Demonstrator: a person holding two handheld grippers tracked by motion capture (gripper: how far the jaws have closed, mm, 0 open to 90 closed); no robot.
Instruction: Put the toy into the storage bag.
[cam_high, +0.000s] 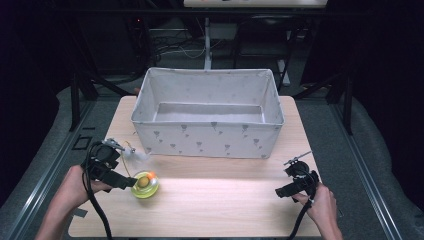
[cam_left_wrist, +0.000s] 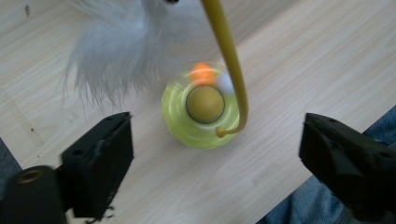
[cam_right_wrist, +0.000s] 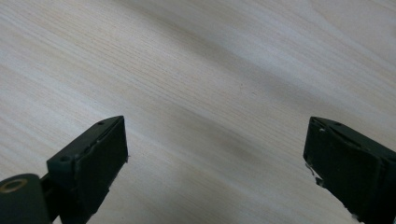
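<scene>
Yellow-green toy (cam_left_wrist: 204, 109) sits frame centre, between your left gripper's (cam_left_wrist: 215, 154) spread jaws; right gripper (cam_right_wrist: 215, 154) released, over bare table (cam_right_wrist: 210, 70).

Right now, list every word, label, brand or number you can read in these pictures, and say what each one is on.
No readable text anywhere.
Fabric storage box: small grey printed shapes, a pattern, not letters.
Yellow-green toy: blurred in the left gripper view, no label to make out.
Wooden table: bare grain, no markings.
Left hand-held gripper and right hand-held gripper: black jaws, no lettering visible.
</scene>
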